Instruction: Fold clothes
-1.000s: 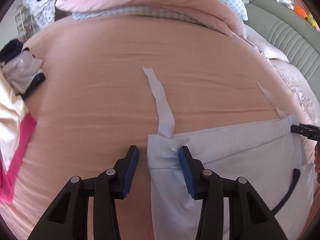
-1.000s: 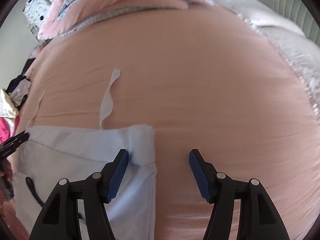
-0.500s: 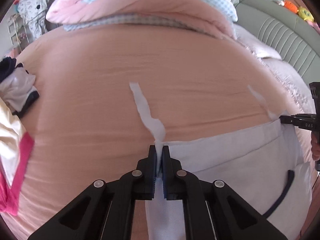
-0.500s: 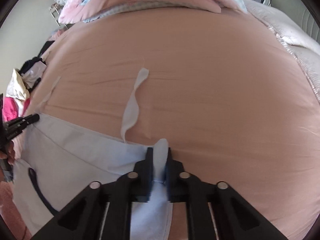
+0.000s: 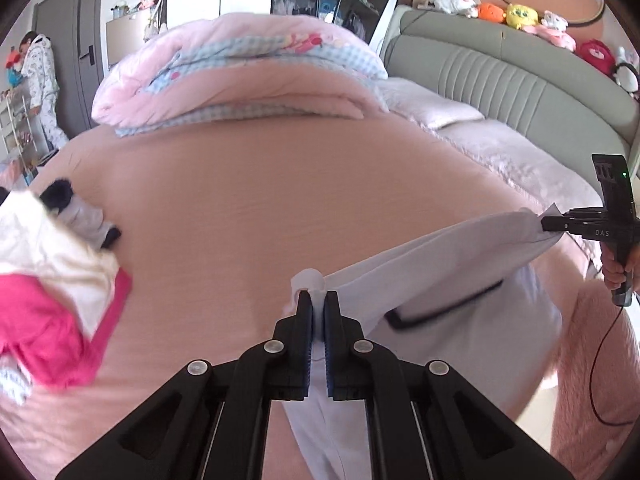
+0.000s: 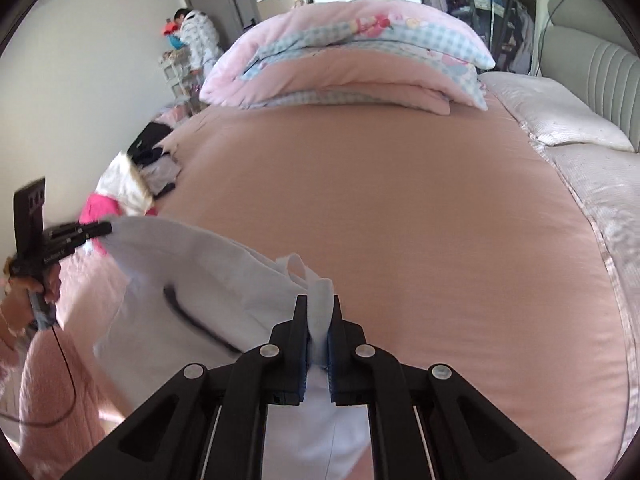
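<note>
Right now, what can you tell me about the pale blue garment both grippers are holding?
The pale blue garment looks like thin, smooth woven cloth, with a dark strap or trim across its front. It is lifted off the pink bedsheet, its top edge stretched between the left gripper and the right gripper, each with jaws clamped on an upper corner. A small tab of cloth pokes above each grip. The rest hangs slack, slightly blurred; its lower part is hidden.

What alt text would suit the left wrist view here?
The left gripper is shut on one top corner of a pale blue garment, and the right gripper pinches the other, holding it above a pink bed. Loose clothes lie at left.
</note>
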`<state>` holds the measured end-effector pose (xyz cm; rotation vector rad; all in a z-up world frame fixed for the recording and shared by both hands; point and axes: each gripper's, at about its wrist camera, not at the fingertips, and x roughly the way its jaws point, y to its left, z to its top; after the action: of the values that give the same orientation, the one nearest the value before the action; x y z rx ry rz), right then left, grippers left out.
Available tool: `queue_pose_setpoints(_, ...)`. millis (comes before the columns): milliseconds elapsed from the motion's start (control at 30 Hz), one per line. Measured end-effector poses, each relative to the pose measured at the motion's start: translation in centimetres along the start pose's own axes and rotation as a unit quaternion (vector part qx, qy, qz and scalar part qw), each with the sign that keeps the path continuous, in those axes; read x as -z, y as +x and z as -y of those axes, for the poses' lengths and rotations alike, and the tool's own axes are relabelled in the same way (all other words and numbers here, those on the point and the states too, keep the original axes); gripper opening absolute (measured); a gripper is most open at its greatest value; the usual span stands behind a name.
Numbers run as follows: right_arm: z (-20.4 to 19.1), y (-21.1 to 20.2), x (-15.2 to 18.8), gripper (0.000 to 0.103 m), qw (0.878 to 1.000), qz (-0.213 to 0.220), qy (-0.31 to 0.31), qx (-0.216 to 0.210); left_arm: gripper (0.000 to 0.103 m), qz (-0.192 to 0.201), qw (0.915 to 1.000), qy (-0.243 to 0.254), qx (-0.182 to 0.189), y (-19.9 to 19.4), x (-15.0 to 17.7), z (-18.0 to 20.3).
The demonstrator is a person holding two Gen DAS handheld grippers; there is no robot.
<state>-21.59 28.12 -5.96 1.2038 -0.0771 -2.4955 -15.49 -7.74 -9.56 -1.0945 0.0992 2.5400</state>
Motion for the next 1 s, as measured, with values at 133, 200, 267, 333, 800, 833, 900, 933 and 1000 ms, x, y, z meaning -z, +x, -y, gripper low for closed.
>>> queue_pose_setpoints(133, -0.9, -0.6, 5.4, 0.005, 0.999, -0.037, 0.026, -0.006, 0.004, -0.026, 0.9979, -0.060, 0.002, -1.4, 3.9, 0.4)
queue_pose_setpoints(200, -1.2, -0.6, 7.4, 0.005, 0.998, -0.047, 0.050, -0.005, 0.004, -0.051, 0.9971, -0.055, -0.012, -1.1, 5.2, 1.3)
queue_pose_setpoints(267, -1.5, -0.5, 8.5, 0.005, 0.996, -0.053, 0.067, 0.001, 0.005, -0.081, 0.9945, -0.063, -0.022, -0.4, 6.7, 1.6)
queue_pose_setpoints(333, -1.7, -0.2, 9.3, 0.006, 0.995, -0.069, 0.075, 0.013, 0.006, -0.127, 0.9889, -0.074, -0.021, 0.5, 8.1, 1.7)
queue_pose_setpoints(800, -1.4, -8.3, 7.4, 0.040, 0.988, -0.007, 0.147, 0.055, 0.034, -0.036, 0.9918, -0.120, 0.024, -3.1, 4.7, 1.8)
queue_pose_setpoints(833, -2.0, -7.4, 7.0, 0.040, 0.988, -0.011, 0.143, 0.050, 0.034, -0.051, 0.9931, -0.104, 0.014, -1.9, 4.5, 2.5)
queue_pose_setpoints(900, -3.3, -5.1, 6.2, 0.040, 0.990, -0.024, 0.129, 0.042, 0.034, -0.085, 0.9932, -0.079, 0.008, 1.1, 4.9, 4.1)
queue_pose_setpoints(933, -4.1, -3.3, 5.9, 0.040, 0.992, -0.040, 0.114, 0.041, 0.034, -0.105, 0.9911, -0.081, 0.009, 2.3, 5.5, 4.5)
queue_pose_setpoints(1000, -4.9, -0.1, 6.3, 0.040, 0.991, -0.082, 0.092, 0.055, 0.034, -0.147, 0.9852, -0.089, -0.005, 4.3, 6.7, 5.1)
